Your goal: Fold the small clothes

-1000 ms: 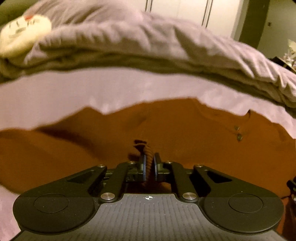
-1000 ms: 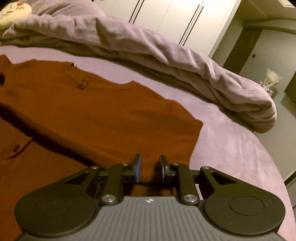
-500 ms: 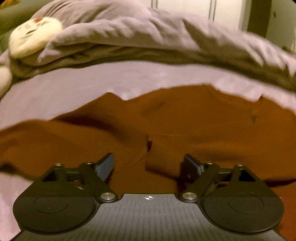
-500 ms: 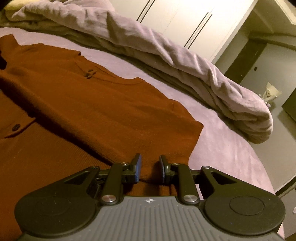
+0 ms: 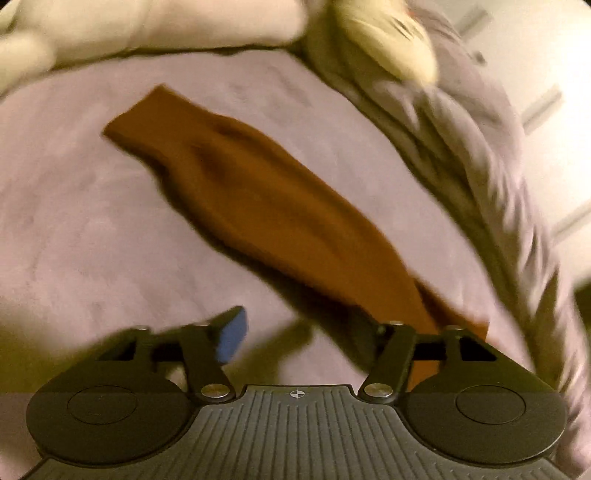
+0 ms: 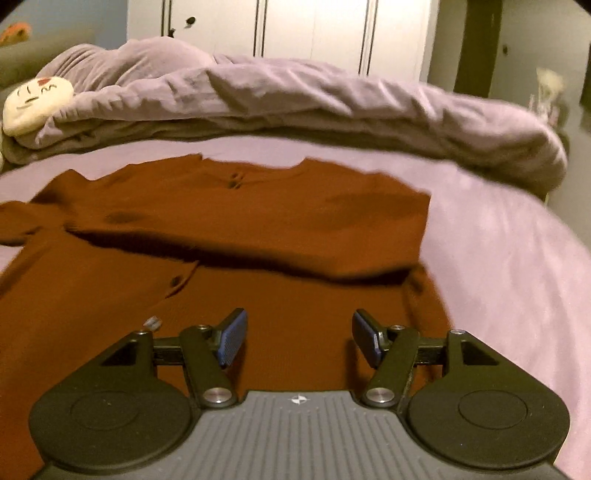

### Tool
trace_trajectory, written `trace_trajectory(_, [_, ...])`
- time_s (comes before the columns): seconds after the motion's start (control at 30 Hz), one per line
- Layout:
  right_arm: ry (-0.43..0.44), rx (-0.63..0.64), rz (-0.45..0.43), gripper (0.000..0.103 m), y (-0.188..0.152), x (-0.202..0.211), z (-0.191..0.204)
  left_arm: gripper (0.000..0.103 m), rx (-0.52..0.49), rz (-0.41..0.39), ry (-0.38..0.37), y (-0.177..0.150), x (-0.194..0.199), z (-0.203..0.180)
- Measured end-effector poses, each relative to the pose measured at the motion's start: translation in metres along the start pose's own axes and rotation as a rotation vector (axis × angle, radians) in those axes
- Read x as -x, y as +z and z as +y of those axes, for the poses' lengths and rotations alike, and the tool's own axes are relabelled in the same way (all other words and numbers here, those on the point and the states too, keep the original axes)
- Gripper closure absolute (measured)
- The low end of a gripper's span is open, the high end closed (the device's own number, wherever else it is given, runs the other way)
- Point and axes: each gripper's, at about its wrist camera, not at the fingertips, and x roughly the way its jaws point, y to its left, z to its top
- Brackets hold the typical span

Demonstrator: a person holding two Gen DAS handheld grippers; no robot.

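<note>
Blur smears your left wrist view. At its upper left lies a pale pillow [image 5: 147, 26], with a cream plush toy [image 5: 388, 40] at upper centre. Below them spreads the lilac bed sheet [image 5: 92, 221], and across it, from upper left down to lower right, runs a rust-brown sleeve [image 5: 258, 199] of the garment, lying flat with its cuff end toward the upper left. Your left gripper [image 5: 299, 332] sits at the bottom centre; its jaws have just been closing a little yet stand well apart, with only sheet and shadow between them. The sleeve's lower end passes under the right-hand finger; whether they touch you cannot tell. A rumpled grey-lilac duvet [image 5: 480, 147] fills the right side.

In your right wrist view the same plush toy [image 6: 35, 99] rests at the far left against the duvet [image 6: 295, 99], which crosses the upper frame in front of white wardrobe doors [image 6: 314, 26]. The rust-brown cardigan [image 6: 240, 221] lies on the sheet [image 6: 517, 240] across the centre, one side folded over the rest, small buttons showing near the neckline and on the left placket. Your right gripper [image 6: 299, 336] hovers at the bottom centre above the cardigan's lower part; its jaws have just been opening and stand apart, gripping nothing, the fabric lying flat below the blue pads [image 6: 232, 339].
</note>
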Motion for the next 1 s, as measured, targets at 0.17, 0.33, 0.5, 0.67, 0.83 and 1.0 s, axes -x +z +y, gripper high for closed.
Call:
trace_trajectory(0.17, [-0.011,0.015,0.027,0.040,-0.005,0.002,0.011,0.045,0.130,-0.077,-0.015,0.027,-0.010,0.022])
trace_trajectory(0.33, [-0.018,0.019,0.026,0.040,-0.002,0.006,0.018,0.082,0.237,-0.070,-0.044,0.042,-0.026,0.032])
trace_trajectory(0.5, [-0.024,0.030,0.003,0.041,0.000,0.010,0.019,0.094,0.136,-0.085,-0.022,0.052,-0.015,0.026])
trace_trajectory(0.67, [-0.027,0.005,0.018,0.046,-0.005,0.008,0.010,0.094,-0.196,-0.145,-0.081,0.039,0.019,-0.053])
trace_trajectory(0.83, [-0.030,-0.052,0.034,0.048,-0.012,0.008,0.001,0.094,-0.508,-0.123,-0.270,-0.031,0.044,-0.163])
trace_trajectory(1.0, [-0.028,-0.076,0.019,0.048,-0.014,0.015,-0.008,0.042,-0.757,0.039,-0.332,-0.149,0.028,-0.226])
